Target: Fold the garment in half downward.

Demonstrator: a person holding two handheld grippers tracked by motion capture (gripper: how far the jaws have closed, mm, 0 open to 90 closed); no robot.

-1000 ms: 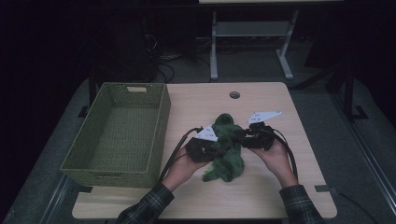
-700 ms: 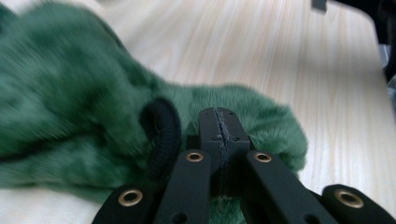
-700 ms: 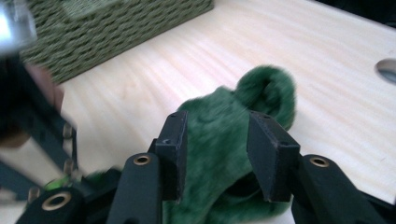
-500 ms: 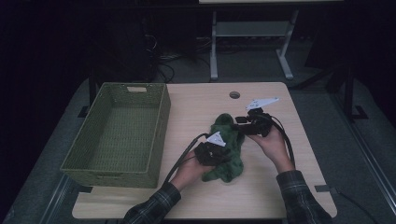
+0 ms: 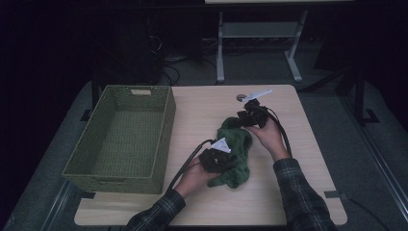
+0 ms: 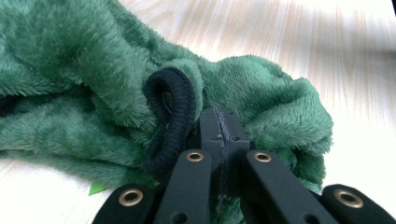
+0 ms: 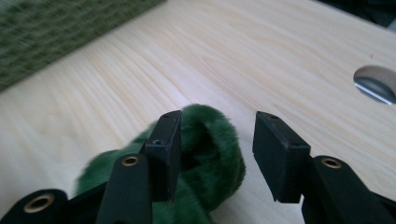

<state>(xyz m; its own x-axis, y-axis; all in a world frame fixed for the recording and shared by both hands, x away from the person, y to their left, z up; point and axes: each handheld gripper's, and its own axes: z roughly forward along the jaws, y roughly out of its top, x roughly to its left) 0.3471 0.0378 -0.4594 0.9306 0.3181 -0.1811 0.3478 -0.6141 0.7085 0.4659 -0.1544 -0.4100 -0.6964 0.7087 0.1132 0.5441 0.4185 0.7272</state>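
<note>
A green fleece garment (image 5: 236,144) with a black ribbed cuff (image 6: 172,116) lies bunched on the wooden table (image 5: 202,110). My left gripper (image 5: 225,161) sits at its near end. Its jaws (image 6: 219,122) are pressed together in the plush fabric beside the cuff. My right gripper (image 5: 242,120) is at the garment's far end. Its jaws (image 7: 219,128) have just been opening and stand apart around a raised green fold (image 7: 210,149). The fold rests against one pad (image 7: 164,140), and a gap shows at the other.
A green woven basket (image 5: 166,137) stands on the left part of the table, and its weave (image 7: 56,28) also appears in the right gripper view. A round cable hole (image 5: 240,97) lies just beyond the right gripper. Bare wood runs right of the garment.
The right gripper has slid toward the table's far side, to the garment's far end, and its jaws have parted. The left gripper has come down nearer the front edge, still on the fabric.
</note>
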